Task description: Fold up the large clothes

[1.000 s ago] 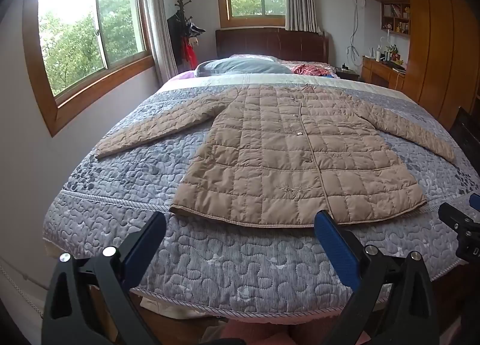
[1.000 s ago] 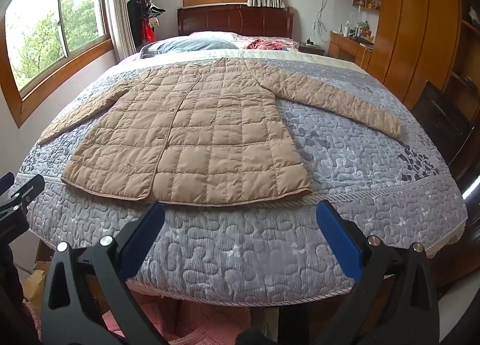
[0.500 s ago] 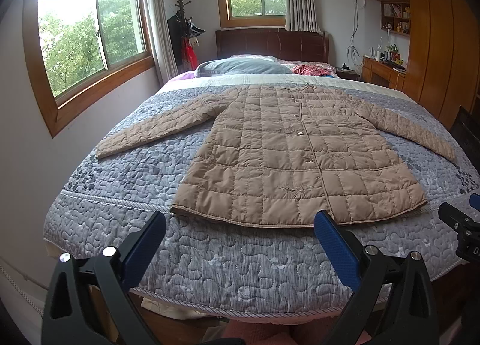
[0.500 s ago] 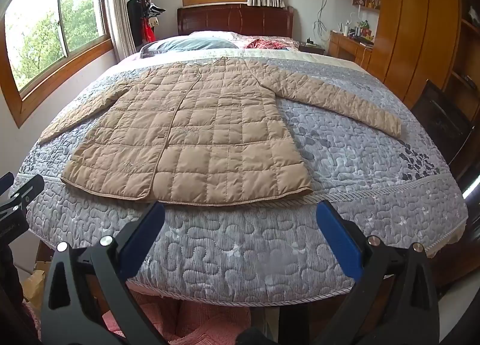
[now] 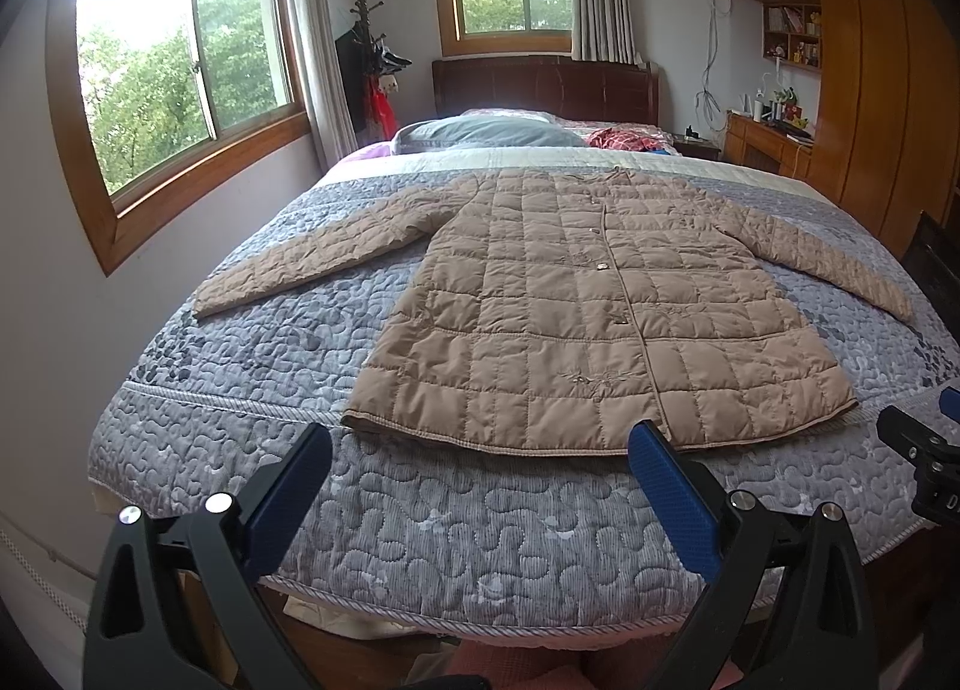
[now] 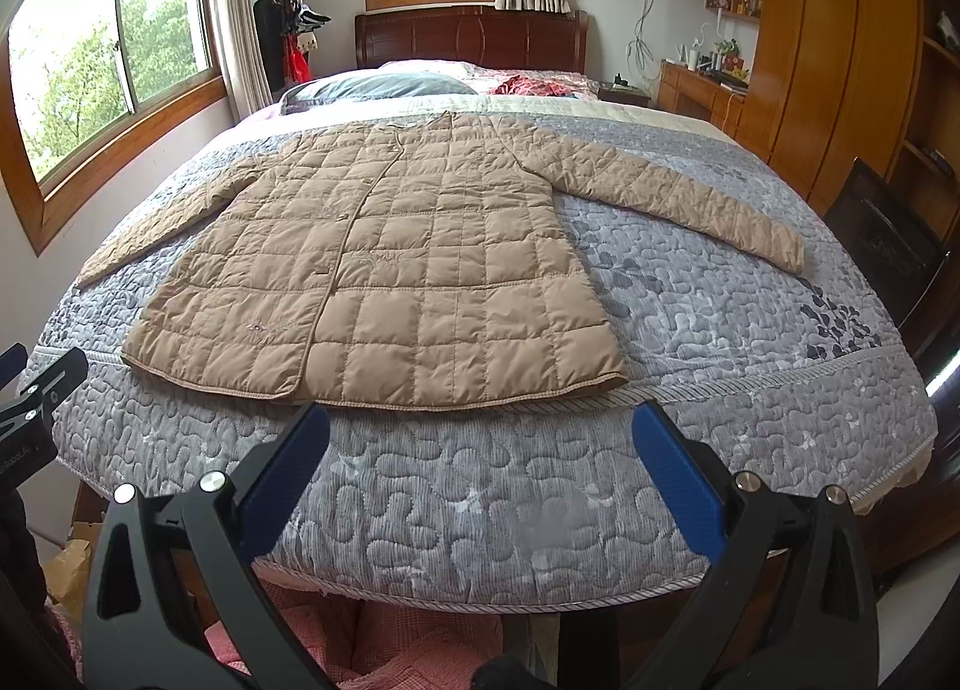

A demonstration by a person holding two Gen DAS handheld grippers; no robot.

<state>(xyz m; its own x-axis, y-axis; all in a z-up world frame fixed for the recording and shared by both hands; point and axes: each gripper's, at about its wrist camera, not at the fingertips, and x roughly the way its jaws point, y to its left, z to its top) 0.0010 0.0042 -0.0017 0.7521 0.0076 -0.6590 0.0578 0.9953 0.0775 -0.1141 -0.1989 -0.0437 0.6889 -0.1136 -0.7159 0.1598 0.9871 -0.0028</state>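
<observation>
Showing chair [image 6: 888, 246] (right view only) beside coat [image 6: 384, 264].

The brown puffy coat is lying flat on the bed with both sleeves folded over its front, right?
Not quite. The coat does lie flat on the bed, but both sleeves are spread out to the sides, not folded in. The left wrist view shows it.
</observation>
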